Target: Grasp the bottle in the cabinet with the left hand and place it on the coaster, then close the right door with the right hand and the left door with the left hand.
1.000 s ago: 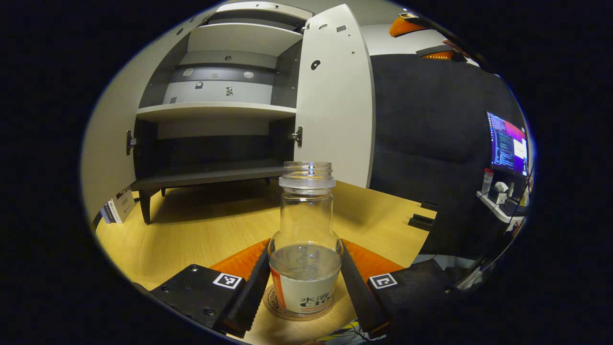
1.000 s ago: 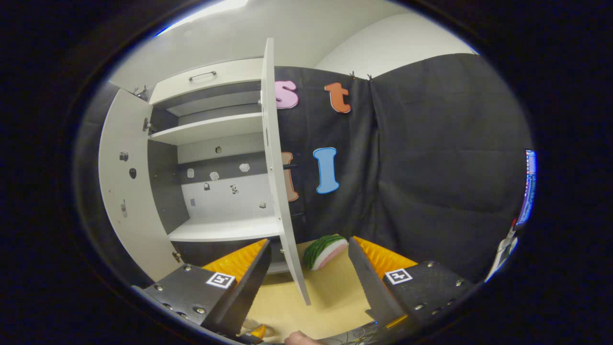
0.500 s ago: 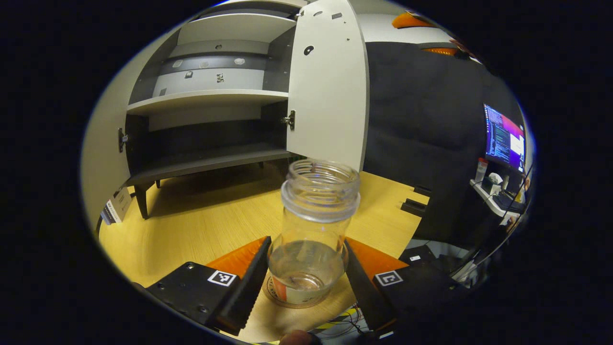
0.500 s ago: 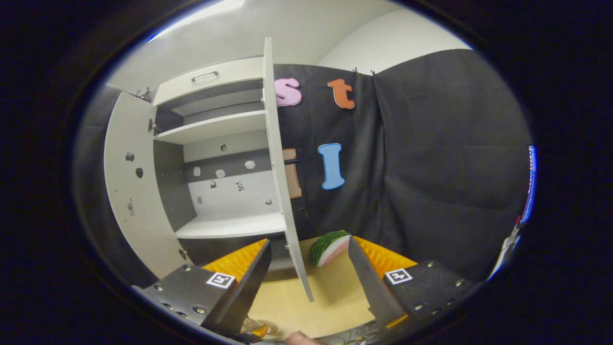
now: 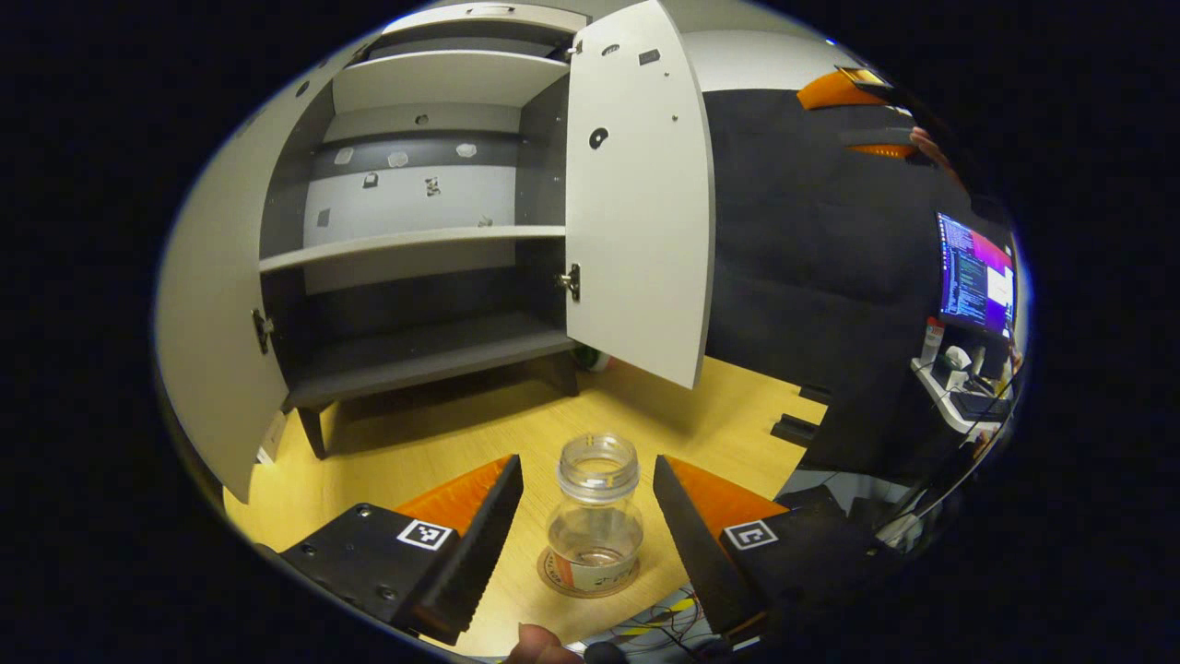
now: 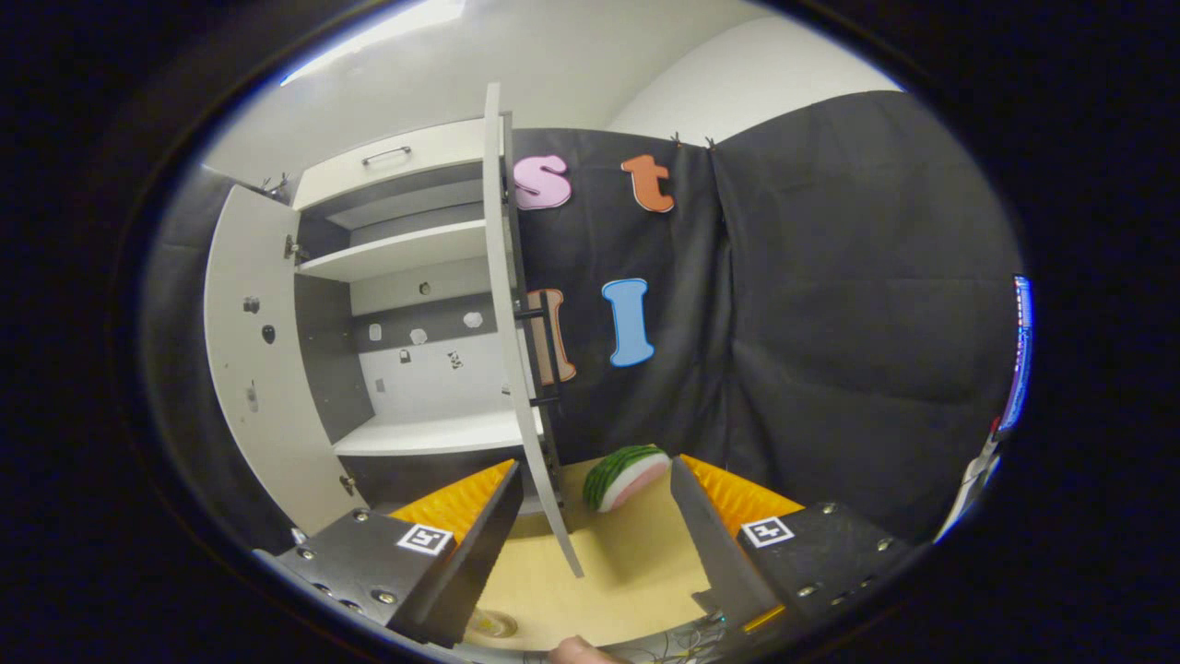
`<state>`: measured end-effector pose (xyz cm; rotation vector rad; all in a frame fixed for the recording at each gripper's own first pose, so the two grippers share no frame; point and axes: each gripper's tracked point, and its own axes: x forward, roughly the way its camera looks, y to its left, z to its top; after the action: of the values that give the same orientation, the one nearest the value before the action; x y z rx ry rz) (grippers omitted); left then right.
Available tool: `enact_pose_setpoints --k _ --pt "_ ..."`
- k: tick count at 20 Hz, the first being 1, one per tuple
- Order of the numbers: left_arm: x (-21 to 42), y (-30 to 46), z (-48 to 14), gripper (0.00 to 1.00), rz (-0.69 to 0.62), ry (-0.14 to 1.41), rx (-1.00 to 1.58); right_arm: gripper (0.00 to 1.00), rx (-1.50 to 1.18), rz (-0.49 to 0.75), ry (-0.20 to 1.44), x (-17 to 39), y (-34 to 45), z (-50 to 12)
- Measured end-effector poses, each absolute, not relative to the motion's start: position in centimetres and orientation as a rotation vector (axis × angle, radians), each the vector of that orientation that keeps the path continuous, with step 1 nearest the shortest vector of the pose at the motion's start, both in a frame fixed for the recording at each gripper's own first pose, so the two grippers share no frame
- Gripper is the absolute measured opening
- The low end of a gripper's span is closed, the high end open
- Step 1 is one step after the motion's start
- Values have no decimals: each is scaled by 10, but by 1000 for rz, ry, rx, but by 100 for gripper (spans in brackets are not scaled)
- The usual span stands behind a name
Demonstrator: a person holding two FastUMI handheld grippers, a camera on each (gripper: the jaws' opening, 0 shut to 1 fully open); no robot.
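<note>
The bottle [image 5: 595, 524] stands on the coaster [image 5: 556, 579]; left tongs [image 5: 587, 516] are apart, clear of it. Right tongs [image 6: 597, 526], also apart, should push the right door [image 6: 516, 350] by its outer face.

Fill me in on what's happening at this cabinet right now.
A person works with a gripper in each hand. The bottle stands upright on the coaster on the wooden table; the left gripper is open, its fingers apart on either side of the bottle and not touching it. The cabinet has both doors open. The right gripper, also open, faces the edge of the right door; the left door is untouched.
</note>
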<state>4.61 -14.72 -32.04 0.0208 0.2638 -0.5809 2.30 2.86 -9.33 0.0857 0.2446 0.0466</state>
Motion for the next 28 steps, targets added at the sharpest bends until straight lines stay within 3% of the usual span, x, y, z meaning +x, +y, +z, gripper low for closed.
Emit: enact_pose_setpoints --k 4,5,7,8,13,14,15,16,17,18,19,24,28 --pt "36 -141 -253 91 -556 198 -1 98 115 31 235 25 11 -90" --pt "35 -138 -235 91 -543 183 -5 94 116 30 235 26 8 -89" --pt "32 -133 -195 91 -524 145 -36 94 118 33 225 30 2 -85" --pt "32 -130 -175 91 -512 130 -60 98 115 32 221 33 -3 -84" --pt "35 -105 -83 91 -449 37 -103 98 107 42 275 59 -20 -90" --pt "38 -98 -66 89 -429 16 -95 94 102 47 263 68 -24 -86" --pt "41 -91 -52 91 -409 -3 -72 98 80 48 247 77 -29 -84" --pt "43 -82 -39 91 -389 -21 -48 94 50 53 232 87 -34 -83" --pt "44 -76 -25 91 -373 -42 -36 98 15 58 223 97 -38 -82" --pt "45 -68 -15 90 -350 -46 -38 100 -8 59 218 108 -42 -82" --pt "45 -59 -11 90 -330 -33 -52 94 -13 58 224 122 -43 -82" --pt "43 -27 3 91 -307 9 -126 100 -23 96 228 178 -35 -77" --pt "41 13 -4 91 -263 16 -87 98 14 133 207 214 -4 -69"
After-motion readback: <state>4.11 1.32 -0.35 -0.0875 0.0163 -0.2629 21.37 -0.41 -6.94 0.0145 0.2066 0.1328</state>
